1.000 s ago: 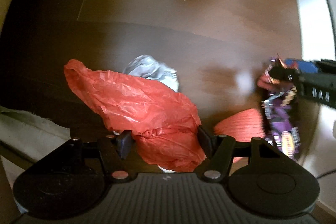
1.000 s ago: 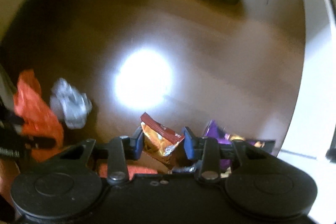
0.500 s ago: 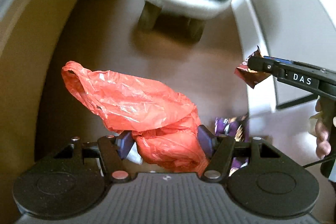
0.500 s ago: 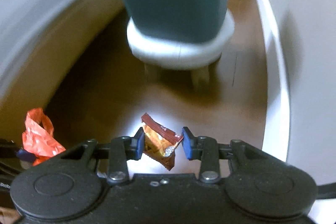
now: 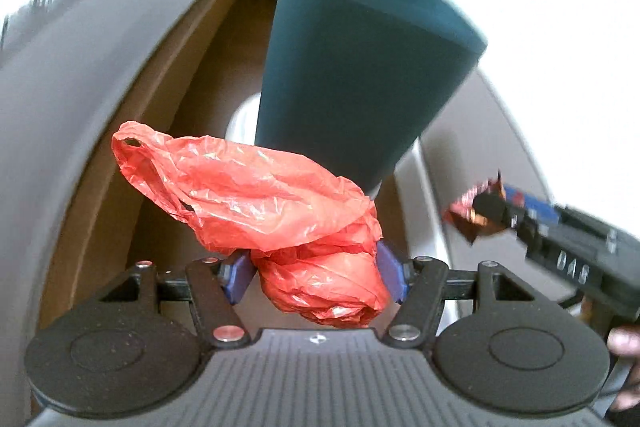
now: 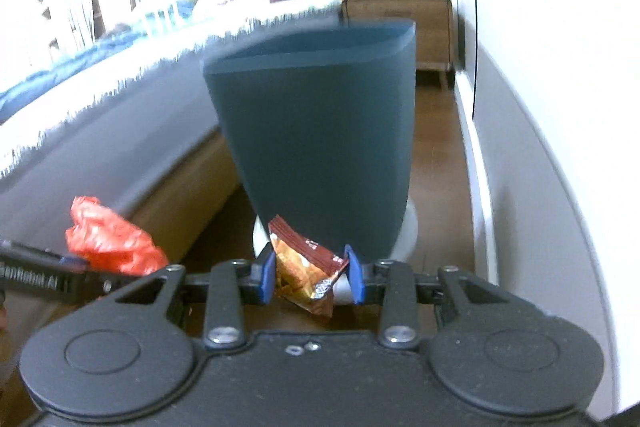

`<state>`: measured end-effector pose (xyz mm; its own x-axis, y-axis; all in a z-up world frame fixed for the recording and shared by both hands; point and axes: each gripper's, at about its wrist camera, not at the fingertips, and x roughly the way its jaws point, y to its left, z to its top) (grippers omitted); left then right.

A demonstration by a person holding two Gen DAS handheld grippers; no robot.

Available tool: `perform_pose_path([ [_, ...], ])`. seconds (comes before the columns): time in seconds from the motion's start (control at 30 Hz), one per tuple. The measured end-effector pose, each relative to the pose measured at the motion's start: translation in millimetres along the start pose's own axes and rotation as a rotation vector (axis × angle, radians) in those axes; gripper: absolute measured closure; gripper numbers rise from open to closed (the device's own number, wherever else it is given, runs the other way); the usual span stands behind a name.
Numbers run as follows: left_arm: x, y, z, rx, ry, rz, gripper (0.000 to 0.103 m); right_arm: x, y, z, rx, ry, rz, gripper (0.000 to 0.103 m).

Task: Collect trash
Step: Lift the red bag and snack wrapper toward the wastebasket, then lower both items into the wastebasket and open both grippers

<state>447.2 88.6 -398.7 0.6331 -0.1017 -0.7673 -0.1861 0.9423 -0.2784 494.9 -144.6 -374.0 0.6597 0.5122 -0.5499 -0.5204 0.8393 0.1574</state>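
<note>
My left gripper (image 5: 316, 277) is shut on a crumpled red plastic bag (image 5: 272, 211), which bulges up and to the left of the blue pads. In my right gripper (image 6: 311, 277), a brown and gold snack wrapper (image 6: 306, 267) is pinched between the pads. A tall dark teal bin (image 6: 320, 135) on a white base stands just ahead of both grippers, its rim above them. The right gripper (image 5: 480, 215) with its wrapper shows at the right of the left wrist view. The red bag (image 6: 112, 239) appears at the left of the right wrist view.
A bed with a grey side and fringed cover (image 6: 120, 99) runs along the left. A white wall (image 6: 540, 107) and skirting bound the right. A wooden nightstand (image 6: 400, 23) stands behind the bin on the brown floor (image 6: 436, 187).
Both grippers rose from the floor and tilted up, each keeping its trash. The view went from bare floor with leftover wrappers to the teal bin's base, then its full height.
</note>
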Motion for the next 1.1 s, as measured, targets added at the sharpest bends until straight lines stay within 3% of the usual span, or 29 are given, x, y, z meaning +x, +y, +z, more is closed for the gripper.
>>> perform_pose_path([
  [0.3, -35, -30, 100, 0.029, -0.224, -0.021, 0.039, -8, -1, 83, -0.054, -0.167, -0.030, 0.068],
  [0.63, -19, -67, 183, 0.082, -0.305, 0.020, 0.039, 35, 3, 131, -0.164, -0.148, -0.109, 0.068],
  [0.83, 16, -86, 207, 0.127, -0.288, 0.068, 0.039, 65, 16, 137, -0.278, -0.081, -0.126, 0.069],
  [1.1, 73, -82, 205, 0.121, -0.159, 0.128, 0.039, 102, 28, 131, -0.354, 0.011, -0.148, 0.069],
])
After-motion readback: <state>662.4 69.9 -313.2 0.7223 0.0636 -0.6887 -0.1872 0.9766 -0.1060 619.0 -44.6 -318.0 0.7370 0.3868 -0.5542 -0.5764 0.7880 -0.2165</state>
